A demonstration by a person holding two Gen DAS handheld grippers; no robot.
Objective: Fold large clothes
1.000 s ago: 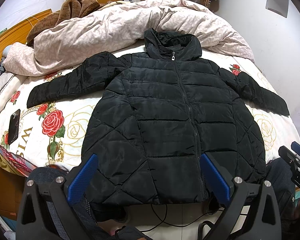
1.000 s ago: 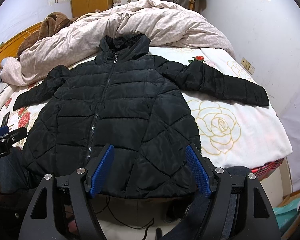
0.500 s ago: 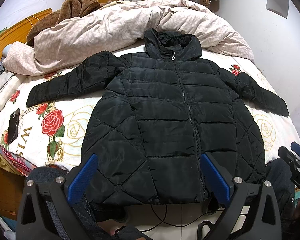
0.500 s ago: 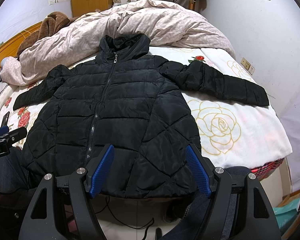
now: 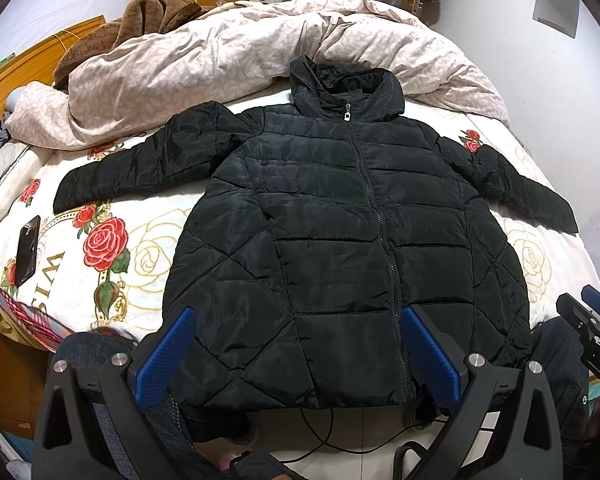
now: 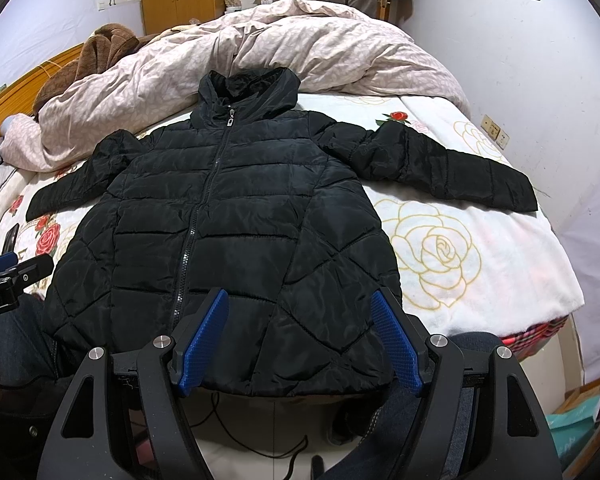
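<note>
A black hooded puffer jacket (image 5: 340, 240) lies flat and zipped on the bed, front up, both sleeves spread out to the sides; it also shows in the right wrist view (image 6: 228, 232). Its hem hangs slightly over the near bed edge. My left gripper (image 5: 296, 336) is open and empty, held above the hem on the jacket's left half. My right gripper (image 6: 300, 320) is open and empty, held above the hem on the right half. Neither touches the jacket.
A pink duvet (image 5: 240, 60) is heaped at the far side with a brown blanket (image 5: 140, 16) behind it. A black phone (image 5: 28, 250) lies on the rose-print sheet (image 6: 460, 248) at the left. A white wall (image 6: 540, 80) runs along the right. Cables (image 5: 320, 436) lie on the floor below.
</note>
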